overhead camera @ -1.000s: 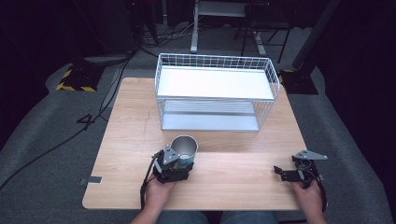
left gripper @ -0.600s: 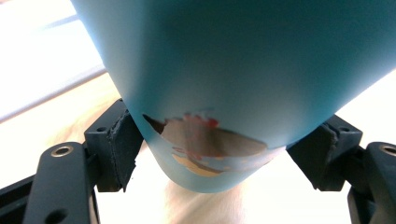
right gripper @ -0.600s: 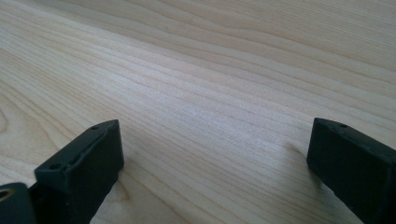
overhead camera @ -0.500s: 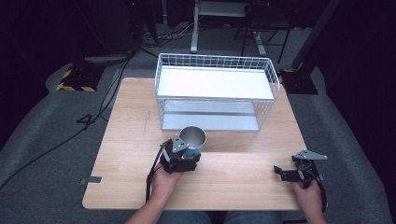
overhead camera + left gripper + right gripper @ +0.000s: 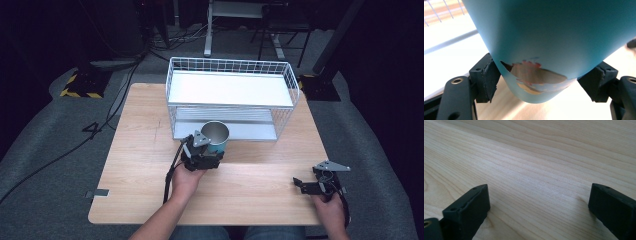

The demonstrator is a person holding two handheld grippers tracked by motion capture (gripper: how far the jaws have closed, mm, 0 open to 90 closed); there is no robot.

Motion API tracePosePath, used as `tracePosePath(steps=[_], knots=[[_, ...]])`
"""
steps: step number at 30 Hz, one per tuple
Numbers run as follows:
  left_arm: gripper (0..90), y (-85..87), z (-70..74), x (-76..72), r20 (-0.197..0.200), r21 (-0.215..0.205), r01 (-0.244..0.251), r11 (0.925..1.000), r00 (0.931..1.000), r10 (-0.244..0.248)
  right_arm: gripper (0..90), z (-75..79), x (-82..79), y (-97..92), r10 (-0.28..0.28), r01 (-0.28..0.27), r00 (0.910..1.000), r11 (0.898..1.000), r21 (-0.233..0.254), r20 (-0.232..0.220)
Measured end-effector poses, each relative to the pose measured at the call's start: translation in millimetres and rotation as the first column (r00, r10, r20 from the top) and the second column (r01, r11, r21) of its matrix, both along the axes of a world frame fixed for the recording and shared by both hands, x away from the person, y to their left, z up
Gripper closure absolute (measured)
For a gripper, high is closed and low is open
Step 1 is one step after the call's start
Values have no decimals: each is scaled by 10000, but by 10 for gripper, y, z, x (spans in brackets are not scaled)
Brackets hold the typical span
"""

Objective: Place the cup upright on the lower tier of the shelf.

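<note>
Forward and up is how the left claw has travelled over the last second, carrying the cup from the near middle of the tabletop toward the white wire rack; the right claw has not shifted at all.

Nearest to me, the right claw rests low at the near right corner of the tabletop, jaws spread wide with bare wood grain between them and nothing in its hold.

Further in, the left claw is clamped on the teal cup. From the left gripper view, the two black pads press the cup's lower wall from either side, close to its base, with a worn printed patch showing between them. The cup rises well above the jaws, so the grip is low on the body. From above, its steel-lined mouth faces up and it looks lifted off the wood, though I cannot be sure of the gap.

Beyond that, the cup sits just in front of the rack's lower shelf, near its left half.

This looks to me like the carrying step, with the placing not yet done. I judge the next move calls for bringing the cup onto a shelf level, keeping the rim clear of the wire front and upper tray, then letting the jaws part once it stands steady.
</note>
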State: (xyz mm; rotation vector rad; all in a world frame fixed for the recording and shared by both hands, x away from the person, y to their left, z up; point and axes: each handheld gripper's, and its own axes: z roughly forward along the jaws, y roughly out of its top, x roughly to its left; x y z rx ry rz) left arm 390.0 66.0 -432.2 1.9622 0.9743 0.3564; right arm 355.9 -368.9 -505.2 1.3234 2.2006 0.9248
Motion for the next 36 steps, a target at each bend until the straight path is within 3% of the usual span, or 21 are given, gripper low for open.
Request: tracePosePath(steps=[5, 14, 27, 31, 36], knots=[[248, -61, 6, 122, 111, 61, -184, 9998, 9998, 183, 40, 0, -1, 1, -1, 1, 10000, 10000, -2, 3], [247, -156, -39, 377, 281, -189, -664, 9976, 9974, 669, 40, 0, -1, 1, -1, 1, 10000, 10000, -2, 4], [246, -334, -160, 749, 48, -104, -1043, 9945, 9945, 1044, 40, 0, 0, 0, 2, -2, 10000, 10000, -4, 7], [246, -396, -203, 855, 394, -215, -1243, 9920, 9914, 1251, 40, 0, -1, 0, -1, 1, 10000, 10000, -1, 3], [245, -453, -248, 964, 452, -308, -1557, 9873, 9866, 1569, 42, 0, -1, 0, 3, -3, 10000, 10000, -3, 7]])
